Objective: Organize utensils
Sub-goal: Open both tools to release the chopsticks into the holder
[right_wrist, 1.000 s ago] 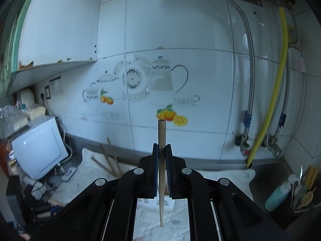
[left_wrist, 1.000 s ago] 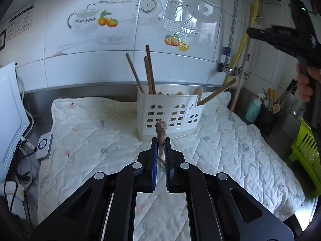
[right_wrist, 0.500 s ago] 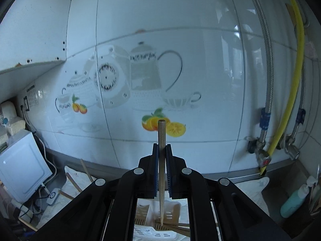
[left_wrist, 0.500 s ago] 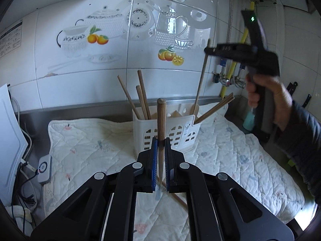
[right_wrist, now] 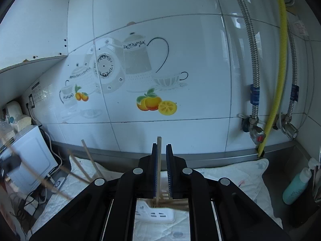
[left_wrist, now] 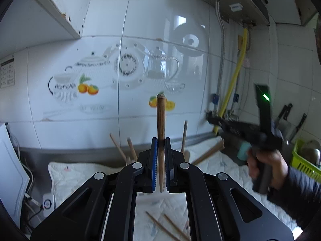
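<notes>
My left gripper (left_wrist: pixel 160 140) is shut on a thick wooden chopstick (left_wrist: pixel 161 120), held upright above the quilted mat. Several chopsticks (left_wrist: pixel 183 136) stick up behind it from a holder hidden by the gripper body; two more (left_wrist: pixel 166 229) lie on the mat below. My right gripper (right_wrist: pixel 161 146) is open just above the white slotted utensil holder (right_wrist: pixel 154 213). A thin chopstick (right_wrist: pixel 159 160) stands between its jaws, lower end in the holder, not clamped. The right gripper also shows in the left wrist view (left_wrist: pixel 212 120), blurred, held by a hand.
A white quilted mat (left_wrist: pixel 220 164) covers the steel counter by the tiled wall. A white appliance (right_wrist: pixel 30 156) stands at the left, with cables. A teal bottle (right_wrist: pixel 299 186) and dark utensil pot sit at the right. Gas pipes (right_wrist: pixel 278 80) run down the wall.
My right gripper has come down over the holder and opened, letting go of the thin chopstick, which has dropped lower. My left gripper has lifted and tilted up with its thick chopstick.
</notes>
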{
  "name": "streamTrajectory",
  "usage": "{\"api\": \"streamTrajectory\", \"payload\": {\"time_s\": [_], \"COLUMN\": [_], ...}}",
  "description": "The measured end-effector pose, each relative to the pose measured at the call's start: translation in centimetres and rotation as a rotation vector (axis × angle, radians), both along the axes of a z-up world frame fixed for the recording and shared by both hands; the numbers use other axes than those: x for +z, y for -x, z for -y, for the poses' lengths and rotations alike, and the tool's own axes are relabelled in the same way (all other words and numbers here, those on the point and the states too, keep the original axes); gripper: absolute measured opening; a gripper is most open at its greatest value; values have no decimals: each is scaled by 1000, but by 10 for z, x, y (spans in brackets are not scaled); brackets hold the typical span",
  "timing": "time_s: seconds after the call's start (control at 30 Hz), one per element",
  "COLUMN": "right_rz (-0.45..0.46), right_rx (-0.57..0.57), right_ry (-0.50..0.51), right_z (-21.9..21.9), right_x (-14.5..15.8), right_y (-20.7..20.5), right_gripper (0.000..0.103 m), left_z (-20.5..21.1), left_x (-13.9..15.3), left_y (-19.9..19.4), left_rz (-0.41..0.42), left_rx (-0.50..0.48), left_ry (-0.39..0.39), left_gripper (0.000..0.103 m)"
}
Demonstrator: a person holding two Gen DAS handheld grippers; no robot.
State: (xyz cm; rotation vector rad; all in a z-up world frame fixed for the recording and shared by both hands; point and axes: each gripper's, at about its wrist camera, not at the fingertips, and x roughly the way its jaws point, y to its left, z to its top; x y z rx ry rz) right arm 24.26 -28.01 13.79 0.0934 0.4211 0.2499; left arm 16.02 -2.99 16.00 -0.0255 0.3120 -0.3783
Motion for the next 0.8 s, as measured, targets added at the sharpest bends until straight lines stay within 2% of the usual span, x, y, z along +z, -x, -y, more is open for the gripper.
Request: {"api": "streamTrajectory", "payload": {"time_s": [0.27, 0.4, 0.5, 0.63, 0.7, 0.8], "right_rz": [13, -9, -41, -91, -112, -145], "right_rx": [42, 60, 74, 92, 100, 120], "right_ry": [12, -21, -42, -37, -27, -11], "right_z": [11, 18, 18, 12, 6, -3], "right_x": [-18, -34, -50, -74, -85, -102], "right_y": [52, 71, 83, 98, 105, 119], "right_gripper": [8, 8, 8, 8, 8, 8], "left_z": [11, 14, 11, 9, 10, 12], "left_x": [23, 13, -1, -17, -20, -18], "left_y": [-46, -67, -83, -94, -94, -90], "left_rz": [45, 15, -39, -97, -99, -94], "left_rx": [65, 93, 101, 93, 82, 77], "left_ry": [3, -19, -5, -1, -12, -18], "left_gripper": [5, 5, 5, 6, 6, 15]}}
